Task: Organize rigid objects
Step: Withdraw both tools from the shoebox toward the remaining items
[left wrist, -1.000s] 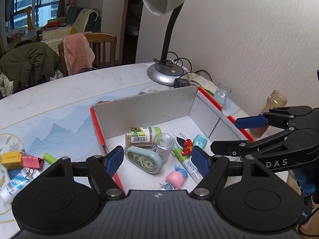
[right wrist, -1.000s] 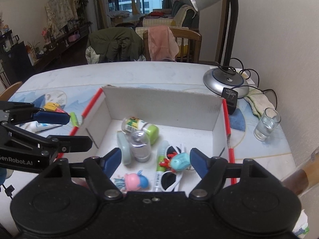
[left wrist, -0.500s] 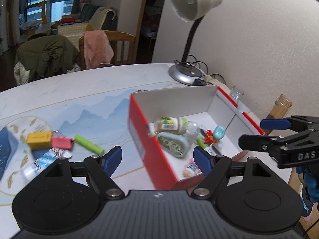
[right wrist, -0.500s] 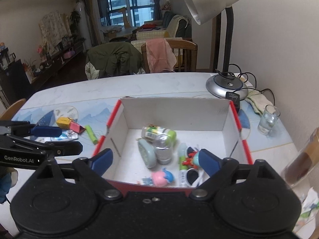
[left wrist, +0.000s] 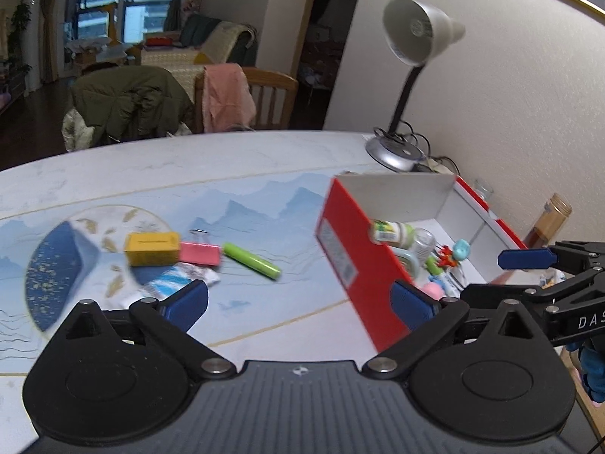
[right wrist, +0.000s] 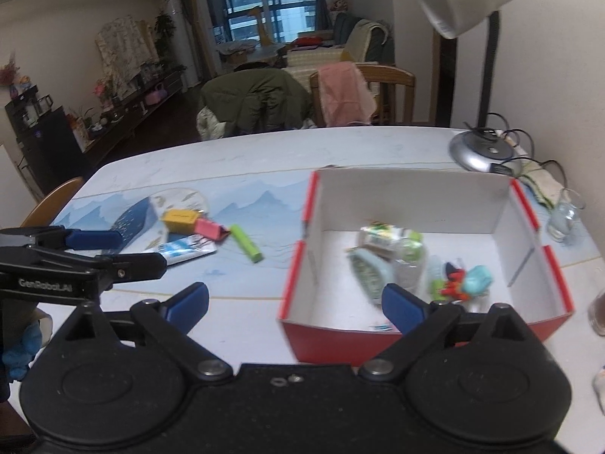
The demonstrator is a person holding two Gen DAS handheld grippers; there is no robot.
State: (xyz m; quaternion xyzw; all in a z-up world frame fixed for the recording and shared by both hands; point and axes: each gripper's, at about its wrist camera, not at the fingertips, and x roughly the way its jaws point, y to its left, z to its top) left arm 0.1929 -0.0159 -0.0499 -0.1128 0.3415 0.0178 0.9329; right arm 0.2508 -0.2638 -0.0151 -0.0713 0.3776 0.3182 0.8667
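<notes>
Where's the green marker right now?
On the table, left of the red box in both views, the green marker lies beside the pink clip.

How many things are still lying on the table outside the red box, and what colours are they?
Yellow: 1, the yellow box
Pink: 1, the pink binder clip
Green: 1, the green marker
Blue and white: 1, the tube
Total: 4, all lying left of the red box. Both grippers, left and right, are open and hold nothing.
</notes>
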